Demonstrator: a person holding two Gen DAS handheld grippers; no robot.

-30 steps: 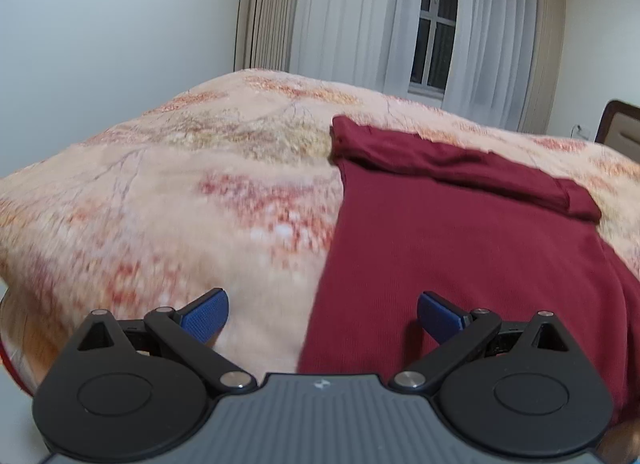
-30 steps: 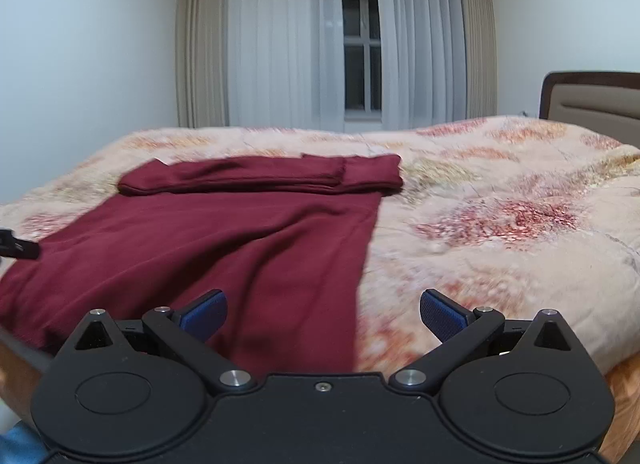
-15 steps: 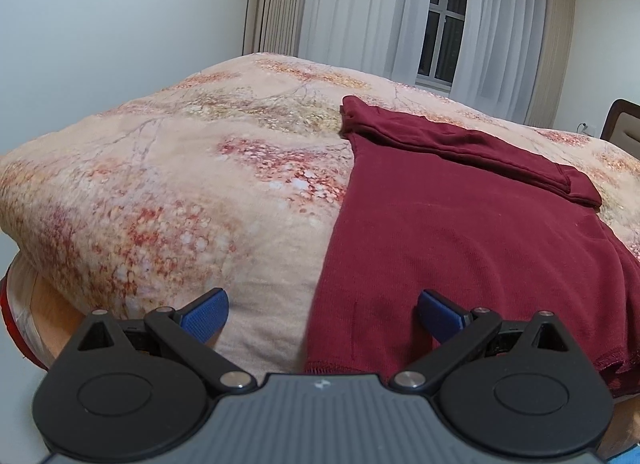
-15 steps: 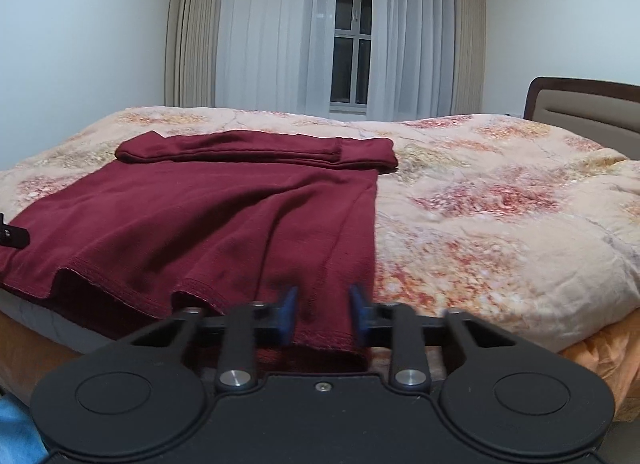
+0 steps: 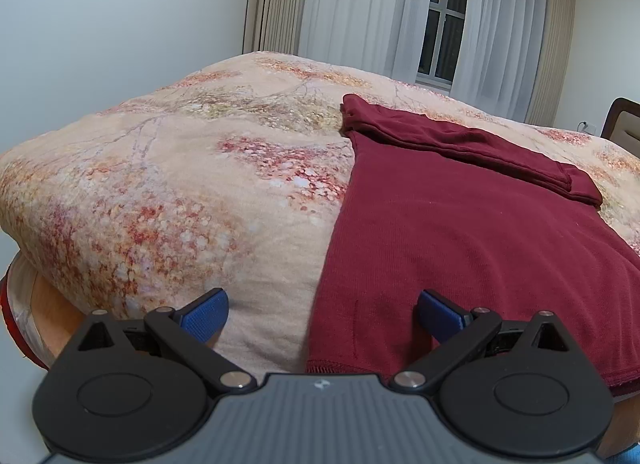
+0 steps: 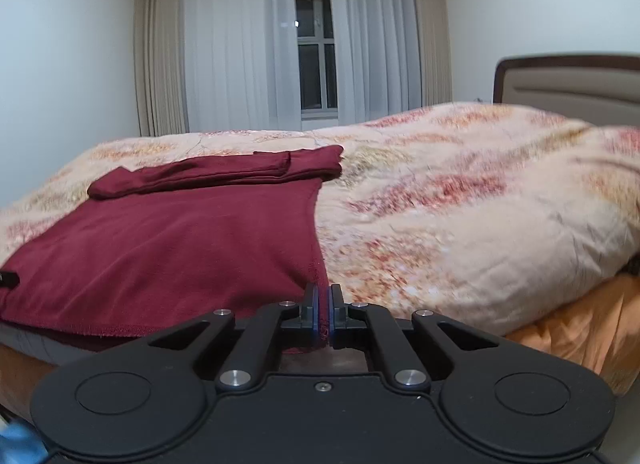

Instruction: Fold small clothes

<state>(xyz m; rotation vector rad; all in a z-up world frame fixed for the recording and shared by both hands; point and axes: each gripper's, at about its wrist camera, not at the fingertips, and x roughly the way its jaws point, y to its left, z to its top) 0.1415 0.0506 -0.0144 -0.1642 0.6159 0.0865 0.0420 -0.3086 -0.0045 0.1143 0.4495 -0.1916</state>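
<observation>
The left gripper (image 5: 322, 314) has a matte black frame with a ribbed grey central plate bearing a small pale emblem at its twelve o'clock edge. Two round black discs sit at eight and four o'clock, each topped by a triangular cut-out. Angled black link arms carry silver rivets, and the textured fingertip pads (image 5: 204, 314) are blue. The right gripper (image 6: 324, 312) matches it, with a smooth black plate and one centre screw.

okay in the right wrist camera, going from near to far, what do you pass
right gripper, its jaws just closed on the near hem corner of the dark red garment → flat body of the dark red garment → folded sleeves at its far end → floral bedspread → white curtains and window.
</observation>
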